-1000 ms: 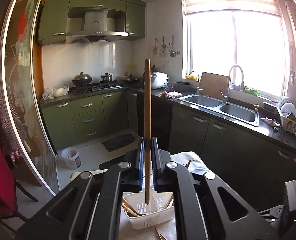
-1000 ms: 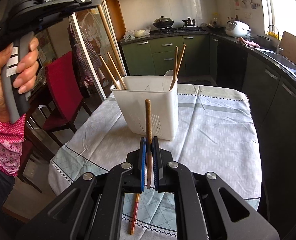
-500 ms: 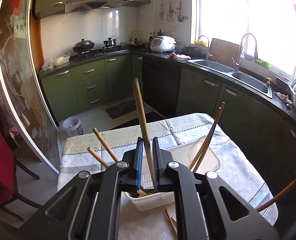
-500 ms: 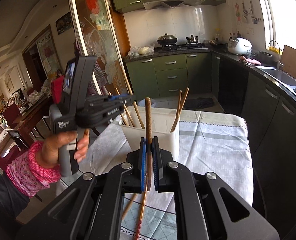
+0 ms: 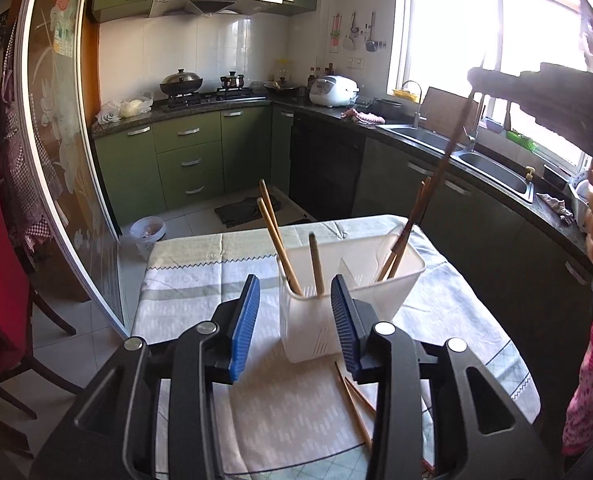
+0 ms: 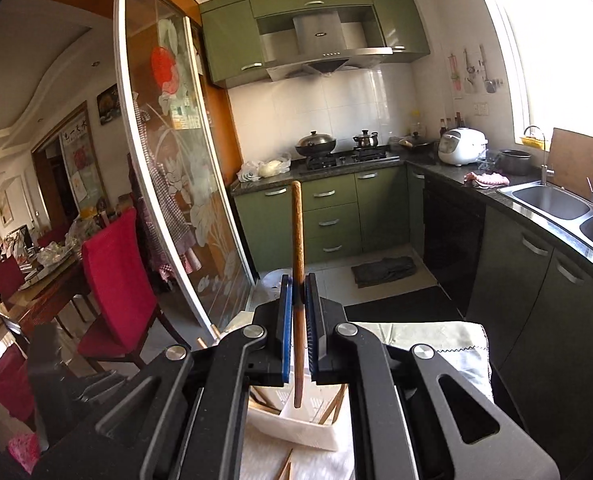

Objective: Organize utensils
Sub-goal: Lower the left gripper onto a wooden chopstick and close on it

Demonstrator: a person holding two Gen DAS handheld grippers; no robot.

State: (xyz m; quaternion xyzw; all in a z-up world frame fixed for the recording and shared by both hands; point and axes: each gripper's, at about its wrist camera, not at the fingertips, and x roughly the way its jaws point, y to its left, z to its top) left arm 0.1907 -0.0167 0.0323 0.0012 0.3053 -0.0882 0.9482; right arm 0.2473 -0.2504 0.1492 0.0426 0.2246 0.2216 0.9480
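A white plastic utensil holder (image 5: 400, 280) stands on the table with several wooden chopsticks (image 5: 274, 236) leaning in it. My left gripper (image 5: 294, 320) is open and empty, just in front of the holder. My right gripper (image 6: 297, 332) is shut on a brown chopstick (image 6: 297, 232), held upright with its lower end over the holder (image 6: 296, 428). In the left wrist view the right gripper (image 5: 556, 92) shows at the upper right, its chopstick (image 5: 448, 152) reaching down into the holder's right side.
Loose chopsticks (image 5: 352, 404) lie on the tablecloth (image 5: 200, 276) in front of the holder. Red chairs (image 6: 112, 272) stand left of the table. Green cabinets, a stove and a sink (image 6: 548, 200) line the kitchen beyond.
My left gripper has opened and let its chopstick go into the holder, then drawn back. My right gripper has risen and tilted over the holder with its chopstick.
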